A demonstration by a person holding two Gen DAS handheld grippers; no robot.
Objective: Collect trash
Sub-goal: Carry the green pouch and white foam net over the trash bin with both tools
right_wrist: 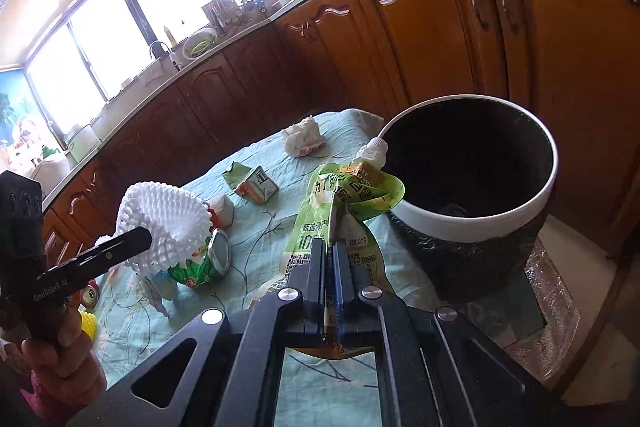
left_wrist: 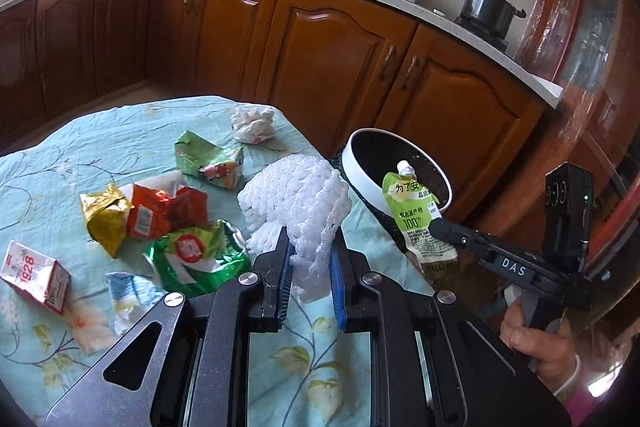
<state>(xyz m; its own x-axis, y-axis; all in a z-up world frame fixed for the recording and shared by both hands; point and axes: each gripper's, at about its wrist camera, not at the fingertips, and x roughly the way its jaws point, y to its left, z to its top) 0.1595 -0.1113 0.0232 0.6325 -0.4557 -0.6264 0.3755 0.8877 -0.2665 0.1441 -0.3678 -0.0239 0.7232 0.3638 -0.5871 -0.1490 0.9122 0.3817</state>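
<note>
My left gripper (left_wrist: 310,247) is shut on a white foam fruit net (left_wrist: 296,199) and holds it above the table; the net also shows in the right wrist view (right_wrist: 164,223). My right gripper (right_wrist: 330,247) is shut on a green spouted drink pouch (right_wrist: 340,203), held next to the rim of the bin (right_wrist: 472,223), a dark trash bin with a white rim. In the left wrist view the pouch (left_wrist: 416,211) hangs in front of the bin (left_wrist: 360,179).
On the floral tablecloth (left_wrist: 40,163) lie a crumpled tissue (left_wrist: 254,123), a green carton (left_wrist: 208,159), red and gold wrappers (left_wrist: 140,215), a green wrapper (left_wrist: 196,259) and a milk carton (left_wrist: 34,275). Wooden cabinets (left_wrist: 320,43) stand behind.
</note>
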